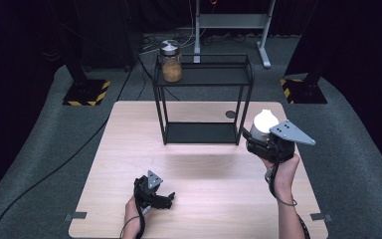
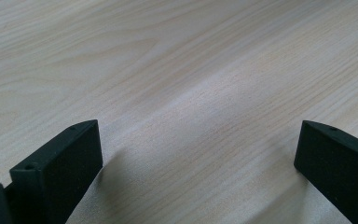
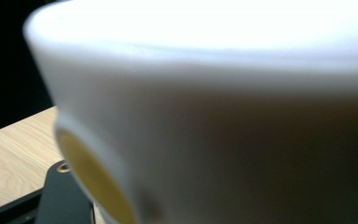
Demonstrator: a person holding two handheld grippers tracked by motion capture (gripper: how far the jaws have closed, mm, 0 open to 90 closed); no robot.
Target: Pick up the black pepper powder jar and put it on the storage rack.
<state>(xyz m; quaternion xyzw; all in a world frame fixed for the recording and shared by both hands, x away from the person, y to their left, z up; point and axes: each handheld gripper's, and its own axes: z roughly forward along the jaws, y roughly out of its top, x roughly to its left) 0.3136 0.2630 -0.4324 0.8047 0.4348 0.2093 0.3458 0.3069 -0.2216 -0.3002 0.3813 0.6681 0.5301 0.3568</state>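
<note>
The right gripper [image 1: 256,135] is clamped on a white ceramic cup [image 1: 264,122], jaws drawn in tight against its sides, and holds it in the air above the right side of the wooden table [image 1: 129,164]. In the right gripper view the cup [image 3: 214,116] sits so close to the lens that it blurs, tipped on its side with a yellowish inner surface [image 3: 91,184] at the lower left. A sideways pinch like this probably keeps the cup level with an open shelf, ready to slide in rather than drop from above.

Just to the left of the gripper, and slightly beyond it, stands a black two-tier metal rack [image 1: 203,99]; its right front leg is nearly beside the cup. On the far left corner of the rack's upper tier rests a lidded glass jar [image 1: 171,61] part-filled with brown grains, which leaves the space nearer the gripper bare. That looks like the likeliest landing spot.

Well to the left and nearer the person, the left gripper [image 1: 159,196] rests low on the tabletop, jaws spread wide with nothing between them, seemingly parked out of the way.
</note>
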